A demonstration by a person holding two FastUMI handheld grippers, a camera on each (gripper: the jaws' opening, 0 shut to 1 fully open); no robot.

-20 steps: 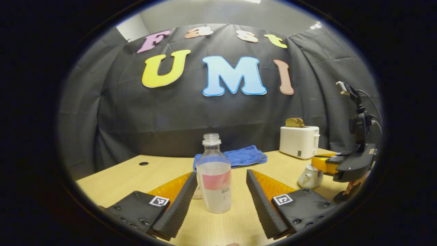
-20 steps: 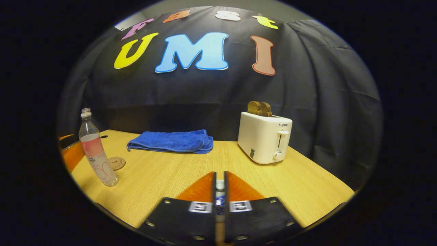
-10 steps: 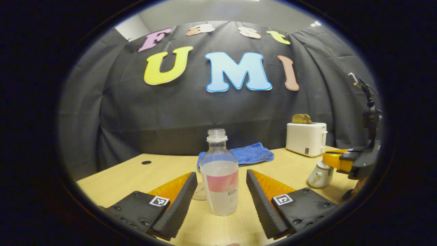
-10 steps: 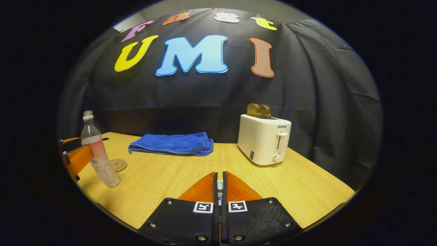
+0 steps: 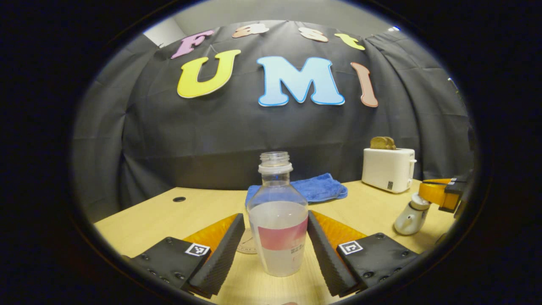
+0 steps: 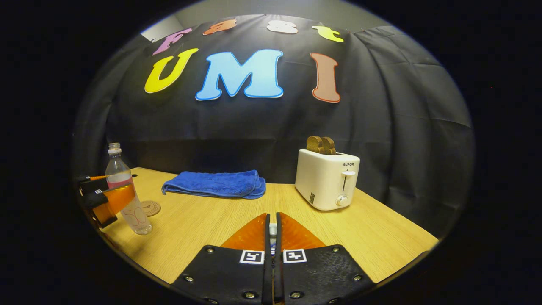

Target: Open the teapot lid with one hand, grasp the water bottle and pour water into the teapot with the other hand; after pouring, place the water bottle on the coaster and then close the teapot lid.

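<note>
The left hand-held gripper (image 5: 276, 248) is open wide, with one finger on each side of the bottle (image 5: 278, 220). The right finger looks like it is just touching the bottle; the left finger is a little way off, so there is no squeeze on it. The bottle stands upright on the worktop (image 5: 203, 207) with no cap and is about half full of water. The coaster (image 5: 247, 245) lies flat just behind it.

The teapot (image 5: 410, 216) sits over to the right, and the right hand-held gripper (image 5: 440, 195) is at its top.

In the right gripper view, the right hand-held gripper (image 6: 273, 231) is nearly closed, with a small pale thing pinched between the fingers; I cannot tell what it is.

A blue cloth (image 6: 216, 184) and a white toaster (image 6: 327, 178) sit farther back.
</note>
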